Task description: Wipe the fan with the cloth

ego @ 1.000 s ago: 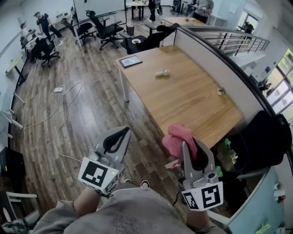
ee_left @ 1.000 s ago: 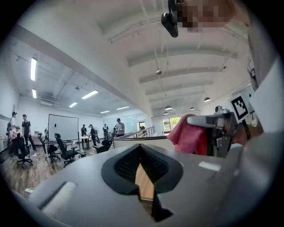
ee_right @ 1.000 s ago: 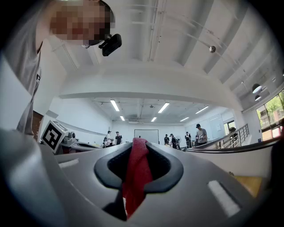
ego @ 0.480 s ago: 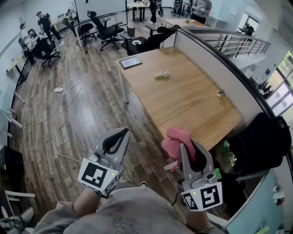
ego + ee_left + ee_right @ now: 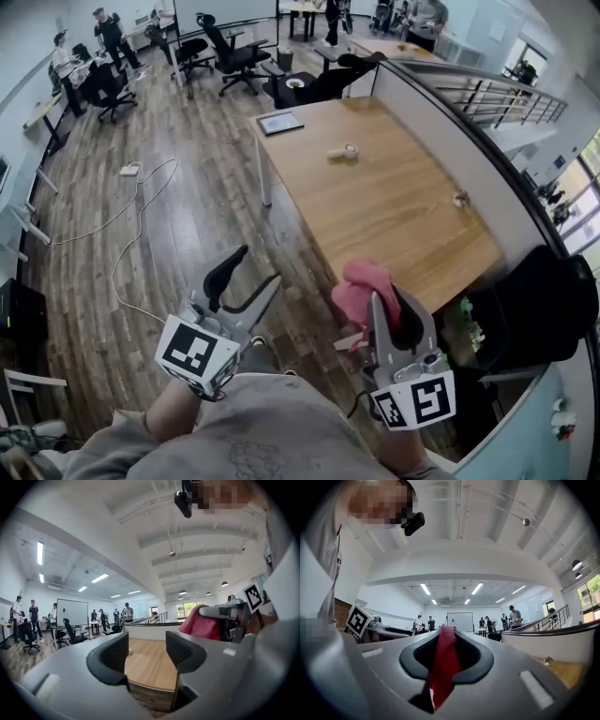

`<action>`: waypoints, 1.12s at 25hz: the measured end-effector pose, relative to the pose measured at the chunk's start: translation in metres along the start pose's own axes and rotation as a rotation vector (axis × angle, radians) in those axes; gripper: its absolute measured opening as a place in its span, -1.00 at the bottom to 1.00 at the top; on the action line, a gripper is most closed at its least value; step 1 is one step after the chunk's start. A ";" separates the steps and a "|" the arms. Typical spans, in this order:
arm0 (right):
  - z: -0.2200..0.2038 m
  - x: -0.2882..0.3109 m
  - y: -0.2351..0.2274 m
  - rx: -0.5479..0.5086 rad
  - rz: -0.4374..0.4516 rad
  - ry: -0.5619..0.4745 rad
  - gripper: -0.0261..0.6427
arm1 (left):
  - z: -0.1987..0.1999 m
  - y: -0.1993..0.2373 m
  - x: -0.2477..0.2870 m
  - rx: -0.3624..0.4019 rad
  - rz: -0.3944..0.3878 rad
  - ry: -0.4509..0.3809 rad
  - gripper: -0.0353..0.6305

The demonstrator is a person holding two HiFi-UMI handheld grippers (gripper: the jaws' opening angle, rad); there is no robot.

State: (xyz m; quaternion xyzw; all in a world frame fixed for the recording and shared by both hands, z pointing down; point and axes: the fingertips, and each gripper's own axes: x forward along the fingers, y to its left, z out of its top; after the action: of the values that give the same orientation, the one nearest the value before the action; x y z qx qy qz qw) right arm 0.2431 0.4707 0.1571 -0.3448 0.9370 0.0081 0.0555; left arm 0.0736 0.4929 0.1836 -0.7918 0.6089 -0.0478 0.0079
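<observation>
My right gripper (image 5: 377, 298) is shut on a pink cloth (image 5: 359, 284), which bunches up above its jaws near the wooden table's near corner. In the right gripper view the cloth (image 5: 443, 667) hangs as a red strip pinched between the pads of that gripper (image 5: 446, 641). My left gripper (image 5: 256, 266) hangs over the floor to the left, its jaws opening with nothing between them. The left gripper view shows the left gripper (image 5: 146, 656) with both dark fingers (image 5: 110, 660) apart and the cloth (image 5: 204, 625) off to the right. No fan shows in any view.
A long wooden table (image 5: 394, 202) runs ahead with a tablet (image 5: 279, 123), a tape roll (image 5: 344, 151) and a small object (image 5: 459, 199) on it. A black chair (image 5: 544, 300) stands at the right. A cable (image 5: 131, 216) lies on the floor. Office chairs (image 5: 230, 56) and people stand far back.
The left gripper's jaws have gone from shut to wide apart. The right gripper still holds the cloth in the same place.
</observation>
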 end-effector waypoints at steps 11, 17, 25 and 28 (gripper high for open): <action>-0.022 0.050 -0.024 0.019 0.002 0.037 -0.72 | -0.012 0.036 0.034 0.024 -0.003 -0.010 -0.15; -0.034 0.104 -0.033 0.018 0.019 0.069 -0.72 | -0.018 0.079 0.064 0.020 -0.004 0.004 -0.15; -0.051 0.195 -0.049 0.024 -0.034 0.124 -0.72 | -0.024 0.171 0.116 0.005 -0.028 0.043 -0.17; -0.052 0.237 -0.054 0.025 -0.063 0.137 -0.72 | -0.021 0.209 0.140 -0.012 -0.034 0.037 -0.17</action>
State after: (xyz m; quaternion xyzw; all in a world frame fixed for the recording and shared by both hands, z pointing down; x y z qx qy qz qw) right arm 0.0935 0.2742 0.1845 -0.3730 0.9274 -0.0288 -0.0042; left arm -0.0939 0.3044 0.1993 -0.8010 0.5957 -0.0589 -0.0088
